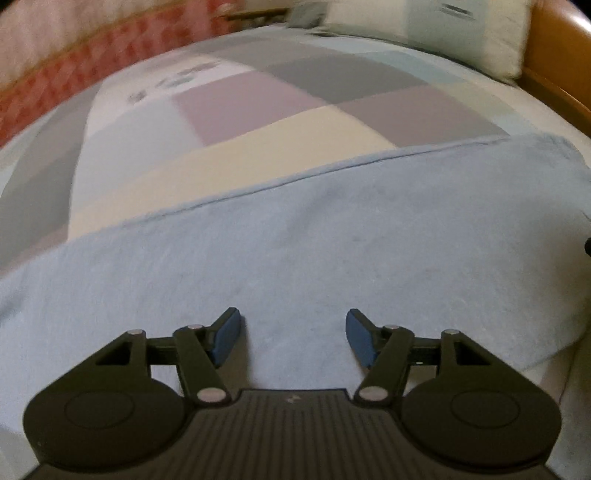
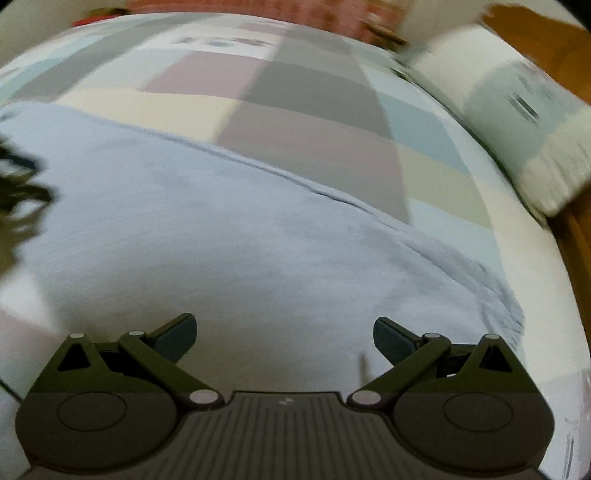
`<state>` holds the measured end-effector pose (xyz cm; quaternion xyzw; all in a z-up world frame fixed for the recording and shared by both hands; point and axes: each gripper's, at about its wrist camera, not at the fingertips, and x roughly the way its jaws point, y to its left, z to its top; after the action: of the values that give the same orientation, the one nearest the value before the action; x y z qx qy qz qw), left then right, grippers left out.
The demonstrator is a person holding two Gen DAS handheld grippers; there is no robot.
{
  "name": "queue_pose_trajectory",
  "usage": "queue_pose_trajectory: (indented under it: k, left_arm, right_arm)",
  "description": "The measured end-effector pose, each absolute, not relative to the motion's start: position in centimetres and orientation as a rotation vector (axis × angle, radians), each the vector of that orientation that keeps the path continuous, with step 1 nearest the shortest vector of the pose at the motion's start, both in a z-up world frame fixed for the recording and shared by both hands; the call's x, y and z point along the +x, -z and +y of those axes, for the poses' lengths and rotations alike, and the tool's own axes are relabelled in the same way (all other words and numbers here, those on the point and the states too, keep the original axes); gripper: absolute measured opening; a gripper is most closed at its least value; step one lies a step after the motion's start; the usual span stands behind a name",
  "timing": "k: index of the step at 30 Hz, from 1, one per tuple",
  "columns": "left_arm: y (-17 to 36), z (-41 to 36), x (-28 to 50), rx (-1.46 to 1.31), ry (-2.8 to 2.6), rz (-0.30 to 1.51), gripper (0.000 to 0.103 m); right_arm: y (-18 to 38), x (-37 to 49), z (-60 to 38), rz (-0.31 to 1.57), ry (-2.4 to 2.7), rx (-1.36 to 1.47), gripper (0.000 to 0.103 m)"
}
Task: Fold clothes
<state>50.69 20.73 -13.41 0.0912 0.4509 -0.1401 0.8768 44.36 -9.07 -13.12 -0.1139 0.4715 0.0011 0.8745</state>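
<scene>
Your left gripper (image 1: 293, 338) and right gripper (image 2: 283, 338) hover spread and empty over the flat blue garment (image 1: 332, 251); fold stage unclear.

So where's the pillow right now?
The pillow lies at the far right end of the bed, against the wooden bed frame, beyond the light blue cloth; both views show it at upper right.

Counted: one light-blue garment (image 1: 332, 240), one patchwork bedspread (image 1: 266, 107), apparently one pillow (image 1: 443, 33), two grippers: left (image 1: 293, 338), right (image 2: 283, 338).
</scene>
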Motion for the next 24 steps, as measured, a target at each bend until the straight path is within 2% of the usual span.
queue_pose_trajectory:
  k: [7,13,14,15,20,24]
  left_arm:
    - [11.3,17.5,52.2,0.159,0.391,0.885,0.065]
    - [13.7,13.2,53.3,0.249,0.457,0.872,0.066]
    - [14.3,13.2,53.6,0.25,0.44,0.882,0.068]
    - [14.8,13.7,53.8,0.241,0.412,0.897,0.076]
    - [14.6,16.9,54.4,0.136,0.295,0.942,0.075]
    - [14.4,18.9,54.3,0.131,0.207,0.95,0.075]
  right_arm:
    - [14.3,47.8,-13.8,0.945,0.129,-0.125,0.103]
    - [17.2,52.0,-13.2,0.952,0.042,-0.117,0.103]
    - [17.5,52.0,-14.0,0.948,0.037,-0.082,0.103]
    - [17.7,52.0,-14.9,0.944,0.031,-0.047,0.103]
    - [16.4,52.1,-17.6,0.989,0.119,0.072,0.103]
    - [14.5,53.2,-14.8,0.944,0.002,0.088,0.103]
